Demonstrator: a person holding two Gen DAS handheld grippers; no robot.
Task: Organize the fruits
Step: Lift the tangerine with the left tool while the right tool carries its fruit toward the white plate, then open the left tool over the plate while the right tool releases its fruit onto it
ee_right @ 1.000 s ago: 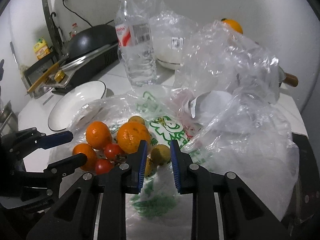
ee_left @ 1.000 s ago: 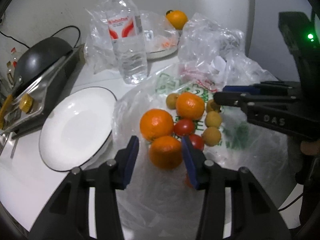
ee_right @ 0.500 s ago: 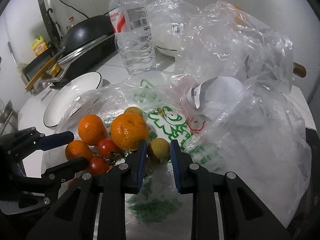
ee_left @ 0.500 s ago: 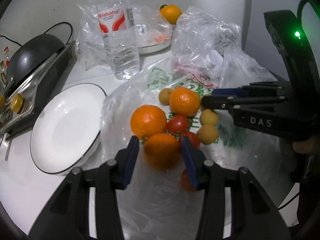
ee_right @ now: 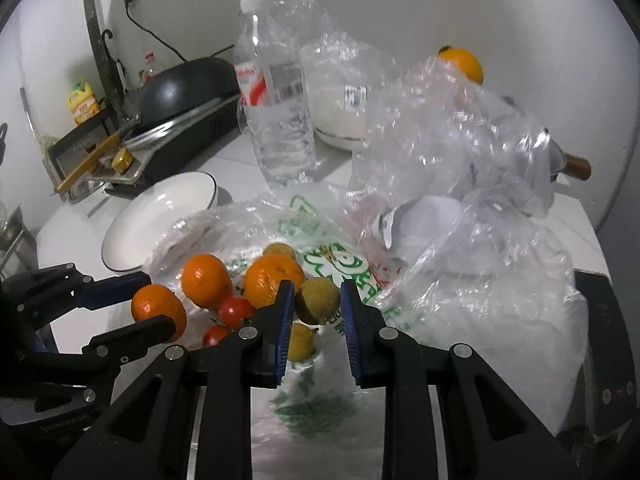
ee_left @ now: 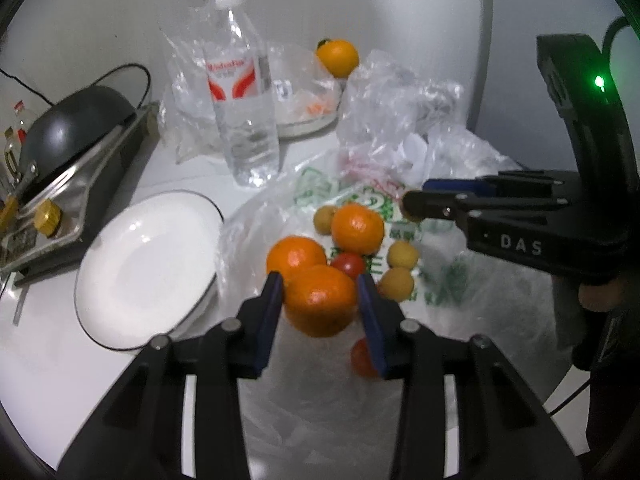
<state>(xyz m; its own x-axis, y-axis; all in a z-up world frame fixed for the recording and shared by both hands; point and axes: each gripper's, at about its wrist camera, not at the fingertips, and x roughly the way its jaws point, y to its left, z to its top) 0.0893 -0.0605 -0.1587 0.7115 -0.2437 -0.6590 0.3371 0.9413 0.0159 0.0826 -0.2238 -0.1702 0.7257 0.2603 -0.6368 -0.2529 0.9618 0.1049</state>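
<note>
Left wrist view — step in hand: the left gripper has its jaws closed on a mandarin; this looks like the pick-up of one fruit for sorting, probably toward the white plate.
Left wrist view — jaws: narrow, both blue pads pressing the mandarin's sides, the fruit sitting between the tips and bulging a little ahead of them.
Left wrist view — doing it well: lift straight off the plastic bag before swinging left, so the film does not drag along; keep the squeeze gentle, since the peel is soft.
Left wrist view — neighbours: a second mandarin and a cherry tomato lie just ahead of the tips, nearly touching the held fruit; another tomato sits beside the right-hand pad. The plate lies to the left of the jaws, near.

Right wrist view — step in hand: the right gripper holds a small brownish-green round fruit, of a kind I cannot tell.
Right wrist view — jaws: narrow, pinching that fruit between the pad tips.
Right wrist view — doing it well: raise it clear of the yellow fruit beneath and the mandarin touching the left pad.
Right wrist view — surroundings: the water bottle stands well ahead on the counter; crumpled clear bags rise ahead to the right.
</note>
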